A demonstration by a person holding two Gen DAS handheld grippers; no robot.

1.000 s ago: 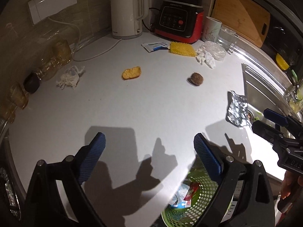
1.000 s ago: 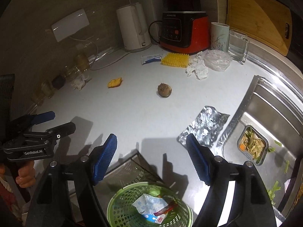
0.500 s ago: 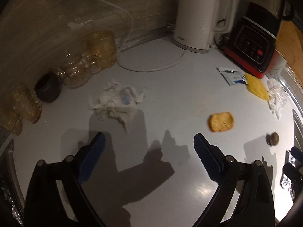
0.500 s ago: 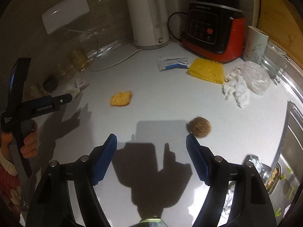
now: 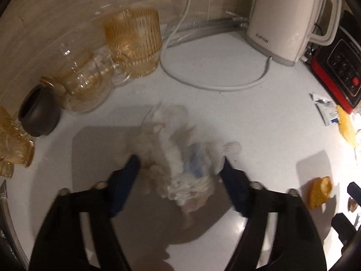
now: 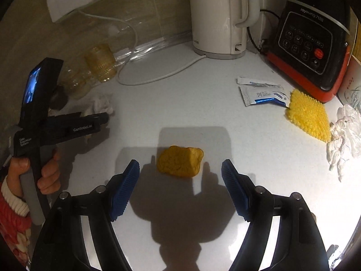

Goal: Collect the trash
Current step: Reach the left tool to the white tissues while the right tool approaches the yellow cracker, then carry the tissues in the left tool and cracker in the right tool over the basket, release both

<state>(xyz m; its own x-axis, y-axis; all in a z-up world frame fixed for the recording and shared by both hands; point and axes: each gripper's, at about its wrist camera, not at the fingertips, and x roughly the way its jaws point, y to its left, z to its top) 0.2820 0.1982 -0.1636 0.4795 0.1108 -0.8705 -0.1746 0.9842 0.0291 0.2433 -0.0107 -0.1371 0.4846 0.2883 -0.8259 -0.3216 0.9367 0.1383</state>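
A crumpled white tissue wad (image 5: 180,155) lies on the white counter between the open fingers of my left gripper (image 5: 180,164); the pads sit on either side of it. It also shows in the right wrist view (image 6: 100,103), beside the left gripper body (image 6: 67,124). A yellow bread piece (image 6: 179,161) lies just ahead of my open, empty right gripper (image 6: 180,168), and it also shows in the left wrist view (image 5: 319,192). A torn white-and-blue wrapper (image 6: 261,93), a yellow sponge (image 6: 308,115) and another crumpled tissue (image 6: 344,133) lie to the right.
Amber glass cups (image 5: 133,43), a clear glass jug (image 5: 83,85) and a dark small pot (image 5: 38,113) stand along the left wall. A white kettle (image 6: 218,15) with its cord (image 5: 214,83) and a red-black blender base (image 6: 309,47) stand at the back.
Both grippers moved forward and left, away from the green bin. The left now straddles the tissue wad; the right has closed in on the bread piece.
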